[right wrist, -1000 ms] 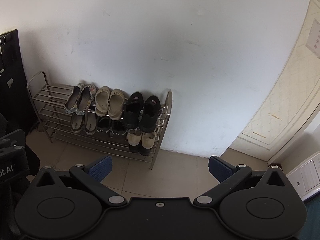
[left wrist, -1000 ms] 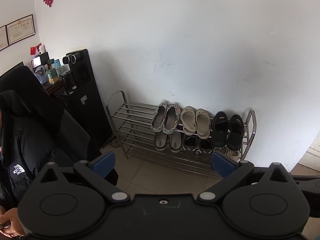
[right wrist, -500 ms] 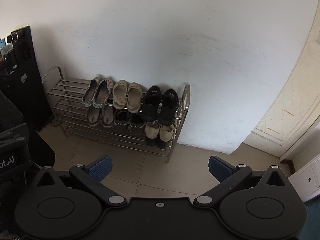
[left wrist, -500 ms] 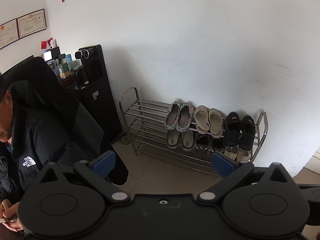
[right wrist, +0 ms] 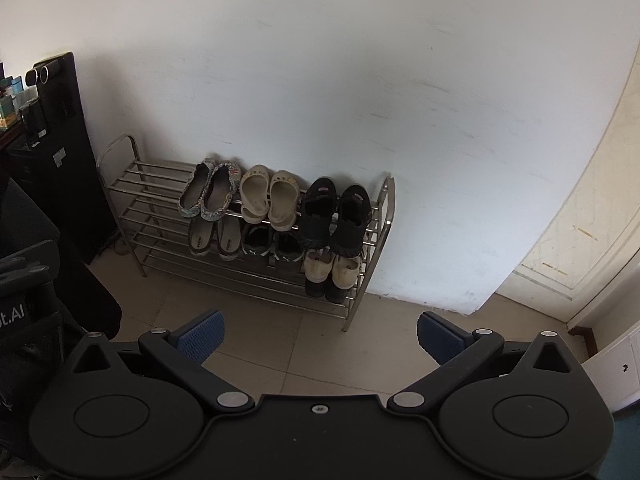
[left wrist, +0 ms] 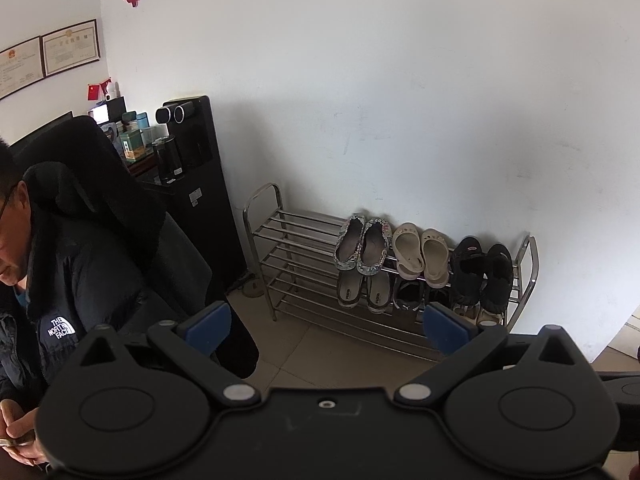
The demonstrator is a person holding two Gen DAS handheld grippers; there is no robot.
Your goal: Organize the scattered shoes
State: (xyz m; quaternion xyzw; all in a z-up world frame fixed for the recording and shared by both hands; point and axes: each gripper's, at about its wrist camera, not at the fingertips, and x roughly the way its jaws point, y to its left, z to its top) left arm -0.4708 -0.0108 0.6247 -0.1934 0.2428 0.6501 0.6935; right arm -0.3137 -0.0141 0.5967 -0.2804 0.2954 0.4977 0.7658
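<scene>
Nearest the lens in each wrist view is the black gripper body, which cuts off the bottom of the scene; the left gripper [left wrist: 326,326] has its blue-padded fingers [left wrist: 206,328] spread wide with nothing between them, and the right gripper [right wrist: 320,334] likewise holds its fingers [right wrist: 198,336] far apart and bare. Beyond them lies a beige tiled floor [right wrist: 256,320]. At the left edge of the left view a seated person in a dark puffer jacket [left wrist: 88,280] is partly cropped, one hand [left wrist: 18,436] low in the corner holding something too cut off to identify. Farther back a metal shoe rack [right wrist: 132,200] stands against the white wall [right wrist: 360,80], and all the shoes in sight sit on its right part: on the top tier a pair of patterned flats [right wrist: 210,194], cream clogs [right wrist: 270,198] beside them, then black shoes [right wrist: 336,212] at the right end; below, dark-soled sneakers [right wrist: 214,238], black sneakers [right wrist: 272,244] and pale canvas shoes [right wrist: 332,270], all partly hidden by the pairs above, with a dark pair under those hard to make out. The left fingers cover the rack's lower right corner in the left view. A tall black cabinet [left wrist: 200,184] stands left of the rack, and framed certificates [left wrist: 70,48] hang farthest back
</scene>
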